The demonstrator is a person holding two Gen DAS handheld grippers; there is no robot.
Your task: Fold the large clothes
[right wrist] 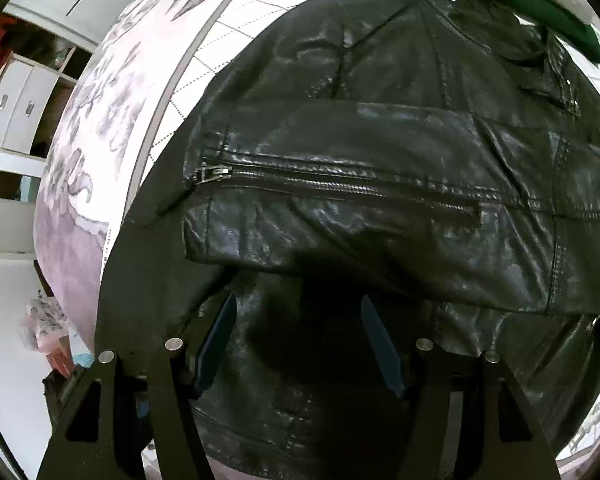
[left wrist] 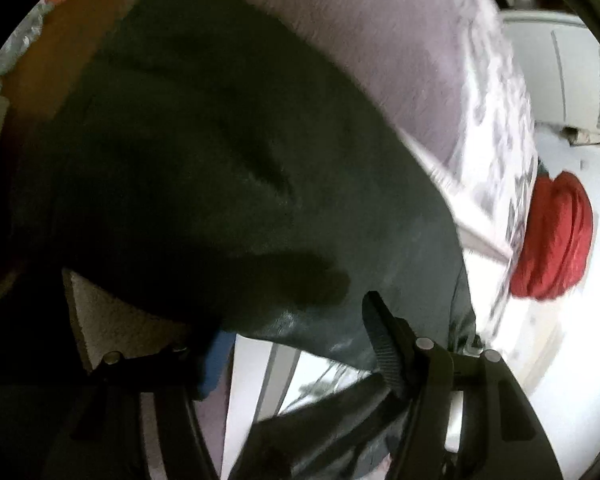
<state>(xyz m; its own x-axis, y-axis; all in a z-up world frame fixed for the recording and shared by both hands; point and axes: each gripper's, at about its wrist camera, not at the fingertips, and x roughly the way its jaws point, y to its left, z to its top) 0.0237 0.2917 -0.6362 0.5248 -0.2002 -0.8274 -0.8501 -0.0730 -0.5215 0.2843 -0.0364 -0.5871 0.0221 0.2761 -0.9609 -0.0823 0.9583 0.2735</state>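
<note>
Here, a big black shiny leather jacket [right wrist: 380, 168] lies spread on a bed with a pale flowered bedspread [right wrist: 84, 152]. In the right wrist view the jacket fills the middle, with one sleeve folded across it and a metal zipper [right wrist: 332, 186] running from nine o'clock toward three o'clock. A dark green piece of clothing [right wrist: 540, 8] sits at one o'clock, touching the jacket's top edge.

The right gripper [right wrist: 296, 344] hangs over the jacket at six o'clock. Its two blue pads stand wide apart and hold nothing.

In the left wrist view the picture is blurry. A dark flap of the jacket [left wrist: 228, 184] fills the middle. The left gripper [left wrist: 300, 340] is at six o'clock, and the jacket's edge lies between its pads. One pad [left wrist: 384, 344] seems to press the leather, but the other is hidden in shadow, so it is not clear if it grips. A bundled red cloth [left wrist: 556, 236] rests at three o'clock, well apart.

The step looks like folding one side of the jacket over. Next, the left gripper likely needs a firm hold on the edge, then a lift and a carry across the middle.
</note>
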